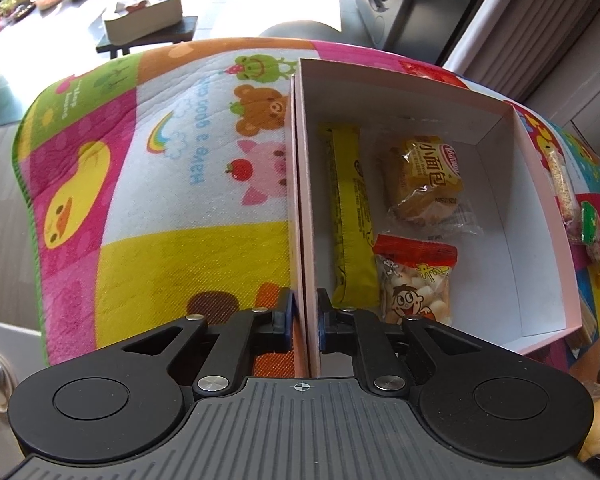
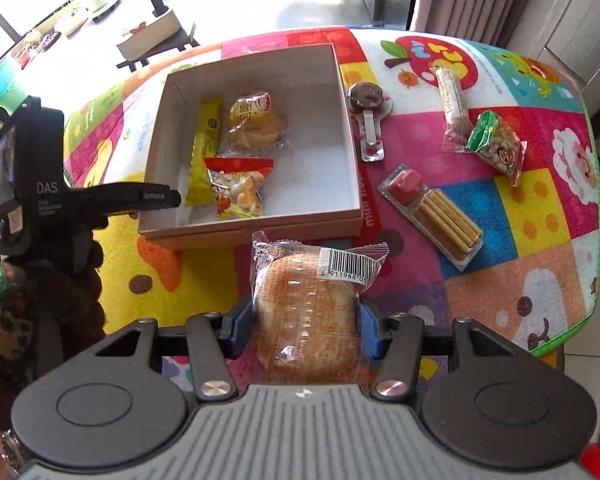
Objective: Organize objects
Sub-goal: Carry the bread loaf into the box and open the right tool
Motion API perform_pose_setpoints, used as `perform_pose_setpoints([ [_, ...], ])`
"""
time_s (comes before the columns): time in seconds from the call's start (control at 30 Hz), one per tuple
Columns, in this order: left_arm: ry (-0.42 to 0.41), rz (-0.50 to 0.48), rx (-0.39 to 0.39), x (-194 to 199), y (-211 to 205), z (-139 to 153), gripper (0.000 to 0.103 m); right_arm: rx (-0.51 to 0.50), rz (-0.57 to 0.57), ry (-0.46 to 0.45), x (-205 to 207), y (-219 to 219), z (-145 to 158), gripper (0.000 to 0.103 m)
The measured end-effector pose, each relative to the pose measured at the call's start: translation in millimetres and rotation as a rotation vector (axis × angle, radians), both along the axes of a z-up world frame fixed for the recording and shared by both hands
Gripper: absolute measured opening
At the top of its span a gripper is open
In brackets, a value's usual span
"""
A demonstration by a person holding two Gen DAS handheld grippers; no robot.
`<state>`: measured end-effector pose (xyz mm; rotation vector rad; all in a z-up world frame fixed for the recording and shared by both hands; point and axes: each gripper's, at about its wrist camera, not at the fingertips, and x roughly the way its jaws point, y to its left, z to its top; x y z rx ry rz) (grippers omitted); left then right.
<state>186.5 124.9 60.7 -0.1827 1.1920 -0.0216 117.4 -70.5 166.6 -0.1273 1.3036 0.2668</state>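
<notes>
Your right gripper (image 2: 305, 322) clamps a wrapped bread bun (image 2: 306, 312) short of the white box (image 2: 352, 168), whose left wall your left gripper (image 1: 305, 316) pinches.

Upper left of the left wrist view: the cartoon mat (image 1: 172, 152) carries blue lettering, upside down — "Have a good", the last word unclear. In the box, the bun wrapper (image 1: 424, 178) shows Chinese characters "小面包"; its red oval logo is too blurred to read.

Left edge of the right wrist view: the black handheld gripper (image 2: 40, 188) is marked "DAS", smaller lines beneath unreadable. Lower centre, the wrapped cake (image 2: 308, 308) bears a barcode reading "6 911988 01". Red strip beside the box reads "mini".
</notes>
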Motion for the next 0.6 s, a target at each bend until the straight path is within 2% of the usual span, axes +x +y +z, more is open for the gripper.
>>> perform_pose_setpoints([
  [0.27, 0.006, -0.043, -0.017, 4.3, 5.9, -1.1, 0.014, 0.016, -0.055, -0.162, 36.1, 29.6, 27.1, 0.053],
  [0.5, 0.011, -0.057, -0.030, 9.1, 11.6, -2.0, 0.014, -0.009, -0.037, -0.263, 69.5, 57.4, 28.8, 0.053],
  [0.6, 0.012, -0.059, -0.036, 10.0, 13.0, -2.5, 0.014, -0.027, -0.040, -0.263, 74.7, 63.7, 22.7, 0.060],
])
